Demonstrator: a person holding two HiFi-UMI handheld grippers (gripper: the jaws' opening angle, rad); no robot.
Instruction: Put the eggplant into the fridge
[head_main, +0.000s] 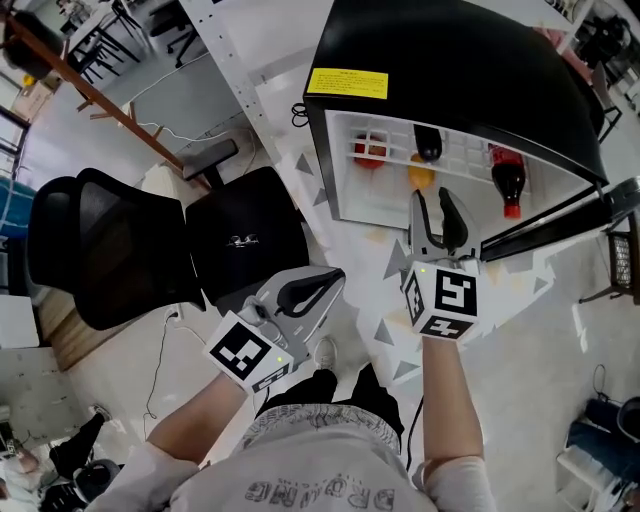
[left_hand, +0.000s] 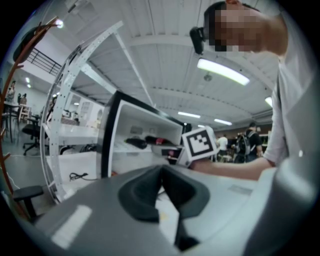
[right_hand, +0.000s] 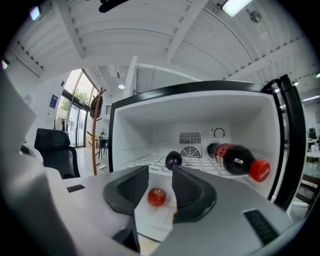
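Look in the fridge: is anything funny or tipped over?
Only the cola bottle: it lies on its side on the shelf of the fridge instead of standing up. Nothing looks spilled or broken.

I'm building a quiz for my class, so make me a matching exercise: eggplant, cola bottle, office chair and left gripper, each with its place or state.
1 eggplant
2 cola bottle
3 office chair
4 left gripper

a shut, empty
b outside the fridge
c inside the fridge, red cap
d inside the fridge, dark purple

Pairs: 1-d, 2-c, 3-b, 4-a
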